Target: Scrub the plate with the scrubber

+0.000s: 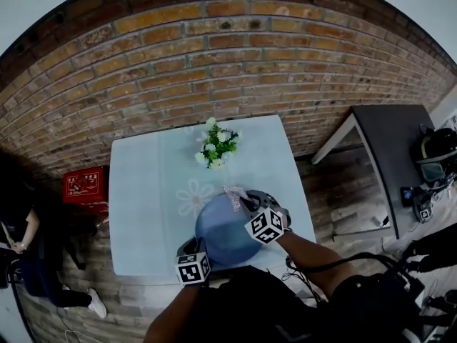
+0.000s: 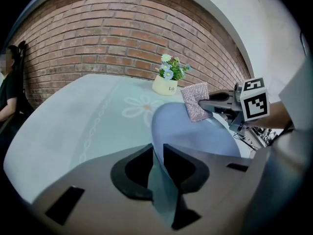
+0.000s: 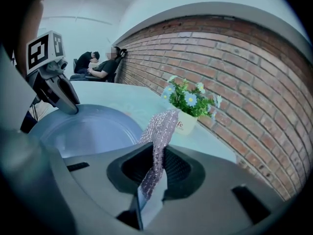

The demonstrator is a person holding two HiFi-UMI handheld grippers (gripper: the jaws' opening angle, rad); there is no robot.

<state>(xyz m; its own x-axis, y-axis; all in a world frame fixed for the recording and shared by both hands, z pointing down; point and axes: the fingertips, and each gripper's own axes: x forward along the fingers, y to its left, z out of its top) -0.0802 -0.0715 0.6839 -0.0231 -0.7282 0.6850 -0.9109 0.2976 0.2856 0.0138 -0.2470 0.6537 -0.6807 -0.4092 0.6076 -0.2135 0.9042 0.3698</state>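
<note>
Pinching the near edge of the blue plate [image 1: 218, 234] with the left claw [image 2: 159, 163], tight on the rim. Gripping the sparkly pink scrubber [image 3: 159, 129] in the right claw [image 3: 154, 165], pressed together on it. Holding the scrubber at the far edge of the plate, touching or just above, hard to tell. Behind the plate on the pale table [image 1: 146, 199], a little pot of flowers [image 1: 216, 147].
</note>
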